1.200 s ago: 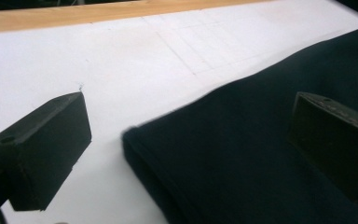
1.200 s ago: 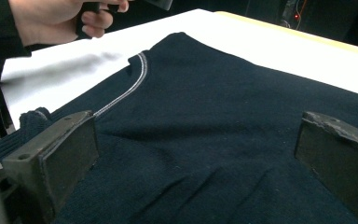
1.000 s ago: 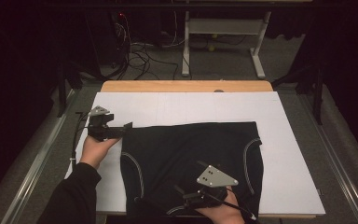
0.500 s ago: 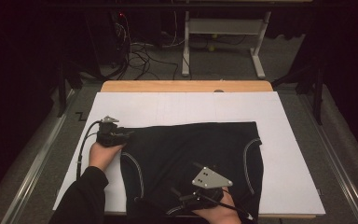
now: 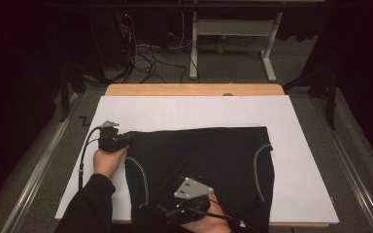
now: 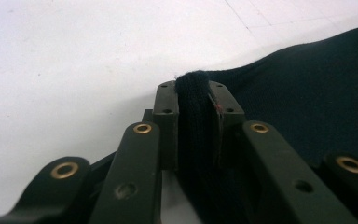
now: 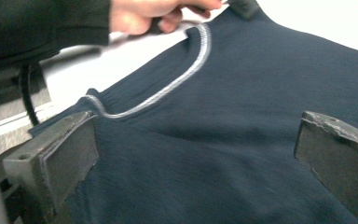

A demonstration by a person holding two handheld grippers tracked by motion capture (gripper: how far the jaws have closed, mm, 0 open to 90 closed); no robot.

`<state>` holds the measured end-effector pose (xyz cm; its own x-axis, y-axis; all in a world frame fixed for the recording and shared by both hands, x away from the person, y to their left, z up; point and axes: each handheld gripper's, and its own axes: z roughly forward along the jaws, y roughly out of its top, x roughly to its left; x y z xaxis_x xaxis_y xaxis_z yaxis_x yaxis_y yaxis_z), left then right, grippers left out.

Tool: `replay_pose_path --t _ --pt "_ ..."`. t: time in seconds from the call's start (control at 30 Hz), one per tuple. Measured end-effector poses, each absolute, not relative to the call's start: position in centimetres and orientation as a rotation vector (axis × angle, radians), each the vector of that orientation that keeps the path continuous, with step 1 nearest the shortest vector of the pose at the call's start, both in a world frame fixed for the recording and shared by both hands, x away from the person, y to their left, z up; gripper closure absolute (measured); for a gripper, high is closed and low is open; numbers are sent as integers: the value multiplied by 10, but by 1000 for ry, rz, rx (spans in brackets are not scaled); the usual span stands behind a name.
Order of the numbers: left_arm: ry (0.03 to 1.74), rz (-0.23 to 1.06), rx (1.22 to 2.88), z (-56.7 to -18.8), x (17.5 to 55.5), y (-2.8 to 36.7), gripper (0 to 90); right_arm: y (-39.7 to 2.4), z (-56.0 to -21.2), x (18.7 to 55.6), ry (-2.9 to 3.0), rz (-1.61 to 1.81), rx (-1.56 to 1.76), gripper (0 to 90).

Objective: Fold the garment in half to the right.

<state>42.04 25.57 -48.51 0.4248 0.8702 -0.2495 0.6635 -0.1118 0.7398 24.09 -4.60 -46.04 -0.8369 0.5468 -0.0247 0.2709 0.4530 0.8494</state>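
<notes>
**First corner pinched, second grip yet to come**

A dark knit garment [image 5: 201, 167] with pale stitched armhole seams lies flat on the white table cover [image 5: 301, 145], near its front edge. The left gripper [image 5: 122, 141] has just been closing, and its jaws now clamp a fold of the garment's far left corner. The right gripper [image 5: 172, 213] hovers over the garment's near edge, jaws wide apart, grasping nothing. Judging by this, one hold is secured; the second grip and any lifting or folding remain.

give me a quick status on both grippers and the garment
Left gripper just closed, pinching the dark garment at its far left corner. Right gripper open, jaws wide over the near hem. Nothing in the way on the white board.
</notes>
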Motion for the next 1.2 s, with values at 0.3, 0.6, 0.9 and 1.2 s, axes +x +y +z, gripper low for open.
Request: replay_pose_path --t 0.3,0.6,0.9,1.2 --pt "1288 337 1841 -485 417 255 722 -3 -465 233 2548 1287 648 104" --pt "1291 326 1840 -485 417 255 720 32 -473 222 2675 1152 584 165" --pt "1281 331 1849 -485 417 254 720 56 -486 208 2618 970 530 60" --pt "1288 327 1854 -485 417 254 720 50 -482 213 2587 991 584 284"
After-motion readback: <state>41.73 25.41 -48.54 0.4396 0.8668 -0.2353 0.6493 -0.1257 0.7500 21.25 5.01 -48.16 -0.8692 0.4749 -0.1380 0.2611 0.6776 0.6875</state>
